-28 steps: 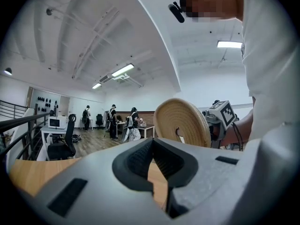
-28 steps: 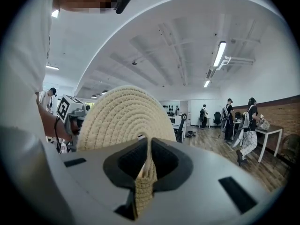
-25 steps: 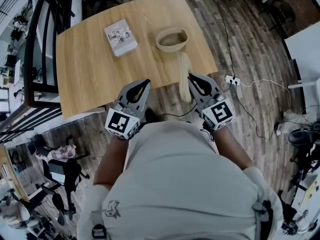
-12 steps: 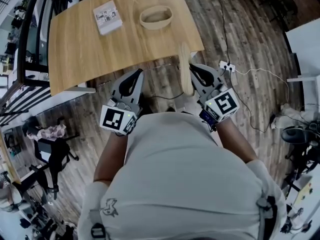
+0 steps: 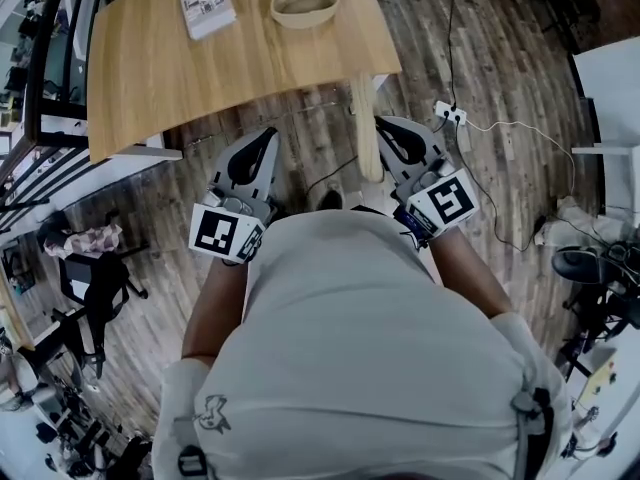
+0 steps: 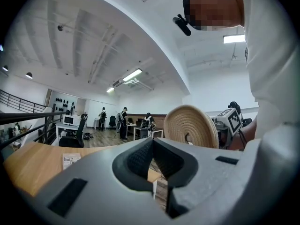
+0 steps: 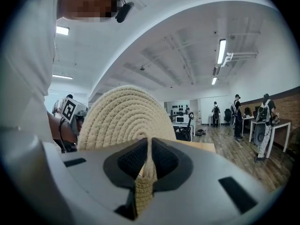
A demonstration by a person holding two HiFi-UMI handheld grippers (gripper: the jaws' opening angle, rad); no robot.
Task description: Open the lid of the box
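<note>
The round woven lid (image 5: pixel 364 133) stands on edge, pinched at its rim by my right gripper (image 5: pixel 378 123), which is shut on it. In the right gripper view the lid (image 7: pixel 124 121) rises as a coiled disc between the jaws of that gripper (image 7: pixel 149 142). The open woven box (image 5: pixel 304 3) sits on the wooden table (image 5: pixel 200 78), well ahead of both grippers. My left gripper (image 5: pixel 270 133) hangs over the floor with its jaws shut and nothing between them. The left gripper view shows those jaws (image 6: pixel 152 139) closed, with the lid (image 6: pixel 190 125) off to the right.
A booklet (image 5: pixel 207 5) lies on the table left of the box. A power strip and cables (image 5: pixel 448 116) lie on the wood floor to the right. An office chair (image 5: pixel 95 278) stands at the left and a white desk (image 5: pixel 610 98) at the right.
The table with the box and booklet has slid up and away in the head view; both grippers now hang over the floor, clear of the table edge. The lid stays in the right gripper.
</note>
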